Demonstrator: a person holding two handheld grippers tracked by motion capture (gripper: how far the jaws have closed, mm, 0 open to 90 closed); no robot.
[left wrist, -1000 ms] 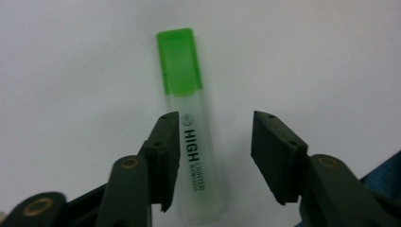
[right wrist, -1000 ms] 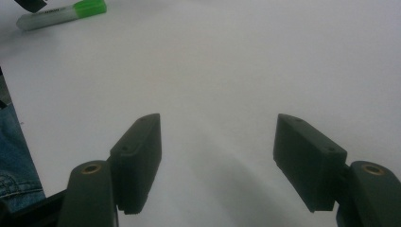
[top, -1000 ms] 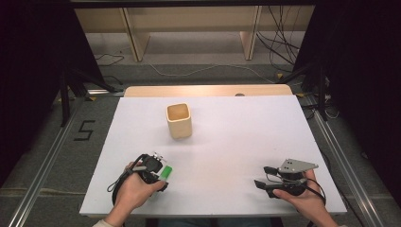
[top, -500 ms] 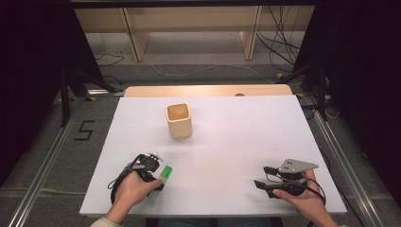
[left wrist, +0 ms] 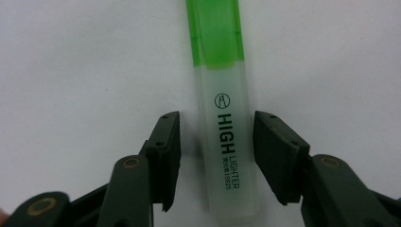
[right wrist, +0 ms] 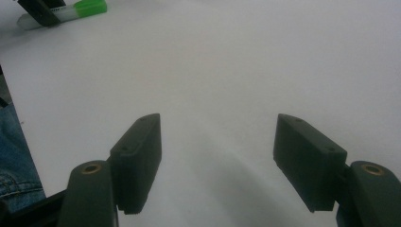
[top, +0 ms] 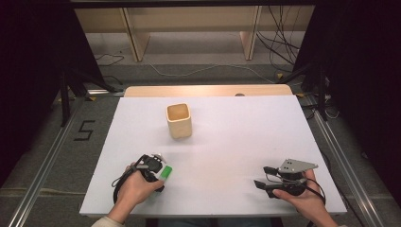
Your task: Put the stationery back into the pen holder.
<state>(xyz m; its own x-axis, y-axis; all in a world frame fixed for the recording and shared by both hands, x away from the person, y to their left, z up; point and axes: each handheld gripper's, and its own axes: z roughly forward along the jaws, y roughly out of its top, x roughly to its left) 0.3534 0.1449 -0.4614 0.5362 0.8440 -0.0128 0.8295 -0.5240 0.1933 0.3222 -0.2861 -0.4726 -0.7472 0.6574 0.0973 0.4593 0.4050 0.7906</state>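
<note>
At the near edge of the white surface (top: 227,142), we hold the left gripper (left wrist: 216,137) over a green-capped highlighter (left wrist: 222,113) that lies flat on the surface, its clear barrel running between the two jaws. The jaws have just been closing around it, yet we see a narrow gap on either side of the barrel, so the pads do not press on it. From above, the highlighter's green cap (top: 165,172) juts out just beyond our left hand (top: 135,189). Well apart on the other side, our right gripper (top: 265,177) rests near the surface with its jaws spread wide and nothing between them. Farther off, toward the middle of the surface, a tan square cup (top: 179,120) stands upright.
</note>
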